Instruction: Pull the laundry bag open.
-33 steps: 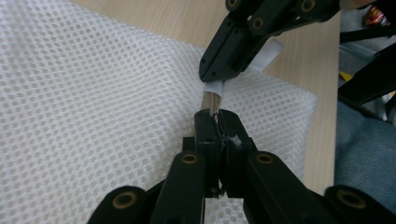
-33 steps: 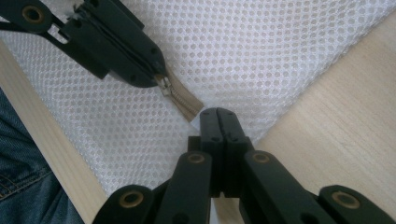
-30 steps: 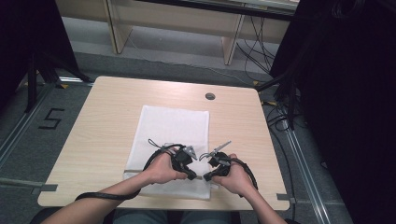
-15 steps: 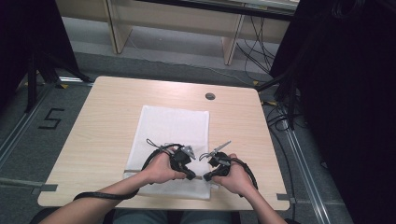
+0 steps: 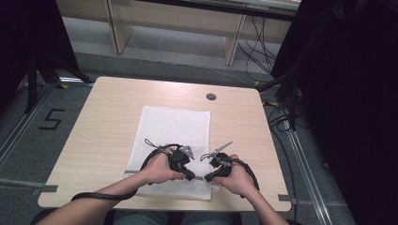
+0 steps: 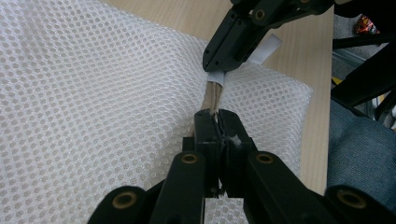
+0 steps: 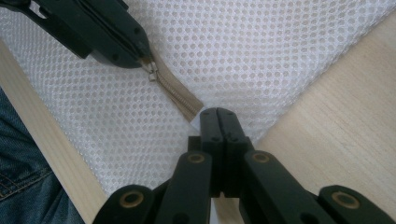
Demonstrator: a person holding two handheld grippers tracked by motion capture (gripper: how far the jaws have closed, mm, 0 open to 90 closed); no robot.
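A white mesh bag (image 5: 173, 126) lies flat in the middle of the wooden table (image 5: 108, 117). A beige zipper (image 7: 180, 95) runs along its near edge. My left gripper (image 5: 191, 176) is shut on the zipper pull; in the left gripper view its jaws (image 6: 215, 116) pinch the beige tape (image 6: 212, 95). My right gripper (image 5: 206, 178) is shut on the zipper's end at the bag's corner (image 7: 217, 112). The two grippers nearly meet tip to tip, with a short stretch of zipper taut between them. The right gripper (image 6: 212, 70) holds a white tab, and the left gripper (image 7: 142, 56) sits at the slider.
A round cable hole (image 5: 211, 96) sits near the table's far edge. The table's front edge is just behind both hands, with the person's jeans (image 7: 18, 177) below it. Black curtains stand at the right, and cables lie on the floor beyond.
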